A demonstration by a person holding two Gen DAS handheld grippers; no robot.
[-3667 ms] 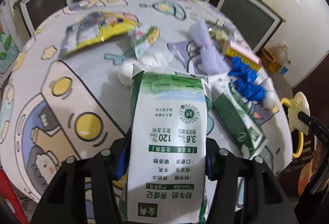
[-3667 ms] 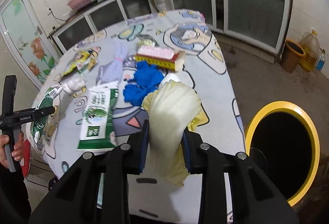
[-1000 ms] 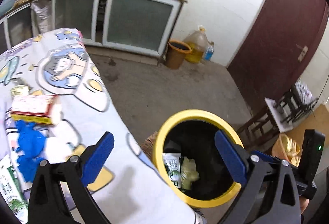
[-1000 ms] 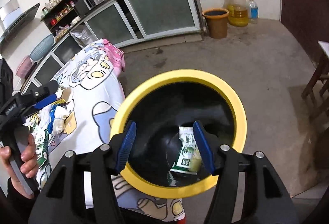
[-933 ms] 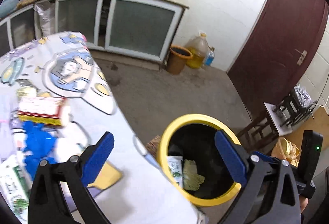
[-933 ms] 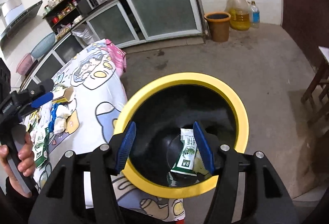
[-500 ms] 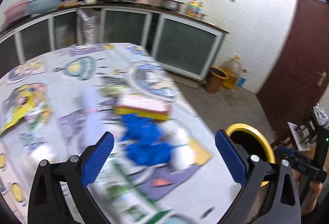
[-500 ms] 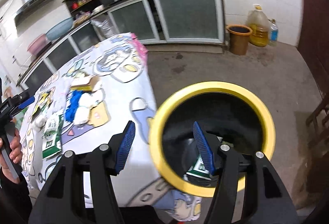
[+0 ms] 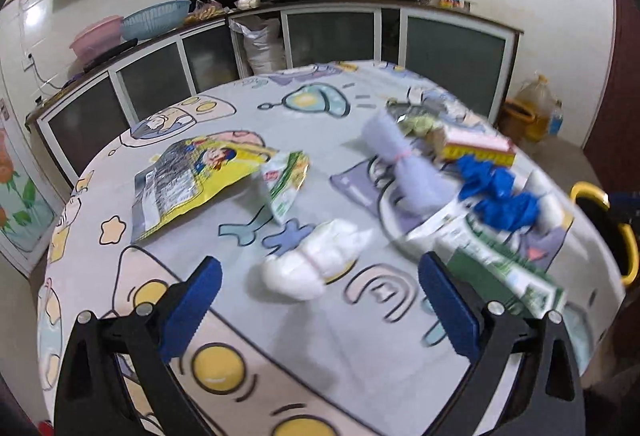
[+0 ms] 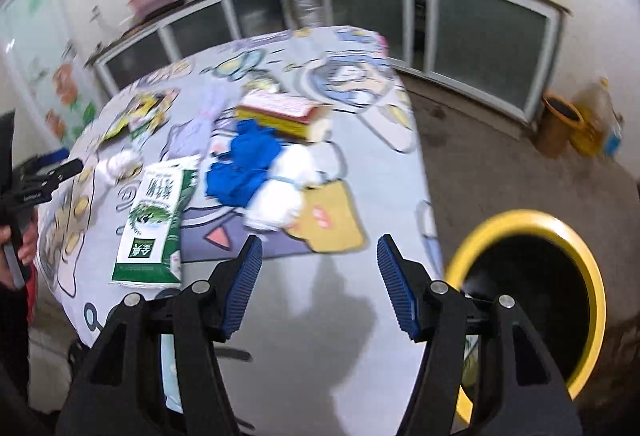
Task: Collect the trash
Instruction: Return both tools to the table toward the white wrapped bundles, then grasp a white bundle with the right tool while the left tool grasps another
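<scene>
Left gripper [image 9: 320,300] spread wide, empty, above white wad [image 9: 316,264]. Right gripper [image 10: 320,284] parted, empty, over table [image 10: 320,336] beside yellow bin [image 10: 592,276].

Motion blur is smearing the green milk carton [image 9: 508,276] and the blue gloves [image 9: 498,198] in the left wrist view. The picture's edge and the right gripper's finger are cutting off the yellow-rimmed bin [image 10: 592,276], its contents staying dark.
</scene>
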